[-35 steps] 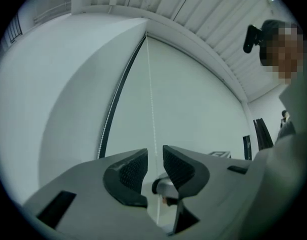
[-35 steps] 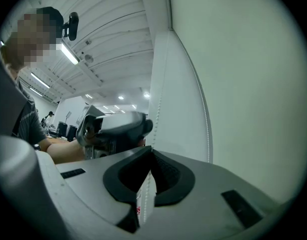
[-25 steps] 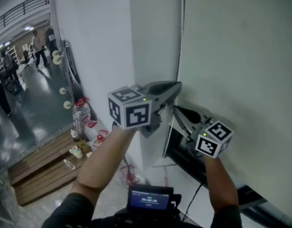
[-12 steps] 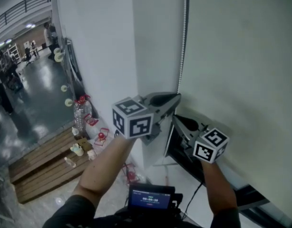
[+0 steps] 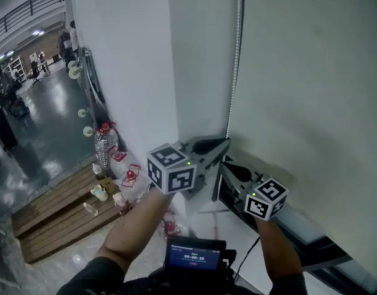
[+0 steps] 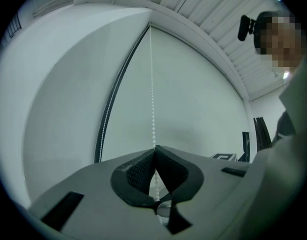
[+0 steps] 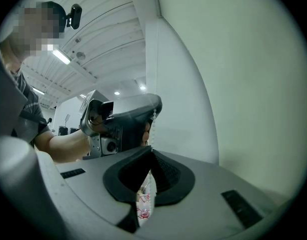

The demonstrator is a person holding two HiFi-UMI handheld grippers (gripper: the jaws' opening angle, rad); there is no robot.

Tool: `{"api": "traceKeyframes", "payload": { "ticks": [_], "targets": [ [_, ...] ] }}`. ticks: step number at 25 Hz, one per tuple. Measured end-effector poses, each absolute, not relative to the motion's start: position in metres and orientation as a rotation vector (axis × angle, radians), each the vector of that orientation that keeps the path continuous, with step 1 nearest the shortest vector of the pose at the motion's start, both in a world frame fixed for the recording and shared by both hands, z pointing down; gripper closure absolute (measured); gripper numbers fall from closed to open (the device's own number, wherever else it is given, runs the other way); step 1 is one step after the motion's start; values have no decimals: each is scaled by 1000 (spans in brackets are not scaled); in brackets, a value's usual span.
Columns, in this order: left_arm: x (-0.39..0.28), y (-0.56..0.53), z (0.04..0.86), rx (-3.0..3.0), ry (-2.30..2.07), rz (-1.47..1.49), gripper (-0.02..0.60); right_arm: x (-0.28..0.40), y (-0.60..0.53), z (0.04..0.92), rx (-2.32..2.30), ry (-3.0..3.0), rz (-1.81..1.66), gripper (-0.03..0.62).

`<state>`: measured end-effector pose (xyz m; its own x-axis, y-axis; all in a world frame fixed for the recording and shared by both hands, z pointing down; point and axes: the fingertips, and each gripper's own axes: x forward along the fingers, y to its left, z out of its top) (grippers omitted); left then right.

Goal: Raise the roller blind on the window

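On the bead chain (image 5: 235,60), nearest me: my right gripper (image 5: 223,163) is clenched on the chain's lower stretch. My left gripper (image 5: 226,141) is clenched on the same strand just above it. Each pair of jaws pinches the beads at the very tips.

Directly behind the chain hangs the roller blind (image 5: 311,78), drawn down over nearly the whole window. Only a dark gap (image 5: 234,198) shows under its lower edge, so I judge the raising barely begun.

Risks from here:
(a) The beads sit at the pad tips, so a sharp tug may let the chain slip free.
(b) A pull off the chain's vertical line could jam the beads at the top mechanism, which is out of view.
(c) If this is the wrong strand of the loop, pulling it would lower the blind.

Left of the chain stands the white wall (image 5: 127,72). Well beyond that lies the hall floor (image 5: 41,134).
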<state>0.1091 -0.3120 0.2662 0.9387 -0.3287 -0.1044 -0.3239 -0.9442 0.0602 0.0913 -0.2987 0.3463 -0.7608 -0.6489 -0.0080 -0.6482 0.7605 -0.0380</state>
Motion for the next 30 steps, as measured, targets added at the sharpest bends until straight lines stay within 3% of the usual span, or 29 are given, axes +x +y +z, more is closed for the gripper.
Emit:
{"api": "traceKeyframes", "payload": {
  "ticks": [17, 30],
  "targets": [
    [106, -298, 333, 3025, -526, -54, 584, 86, -285, 413, -1120, 2931, -198, 583],
    [97, -307, 330, 2995, -558, -88, 584, 113, -279, 377, -1235, 3073, -45, 560]
  ]
}}
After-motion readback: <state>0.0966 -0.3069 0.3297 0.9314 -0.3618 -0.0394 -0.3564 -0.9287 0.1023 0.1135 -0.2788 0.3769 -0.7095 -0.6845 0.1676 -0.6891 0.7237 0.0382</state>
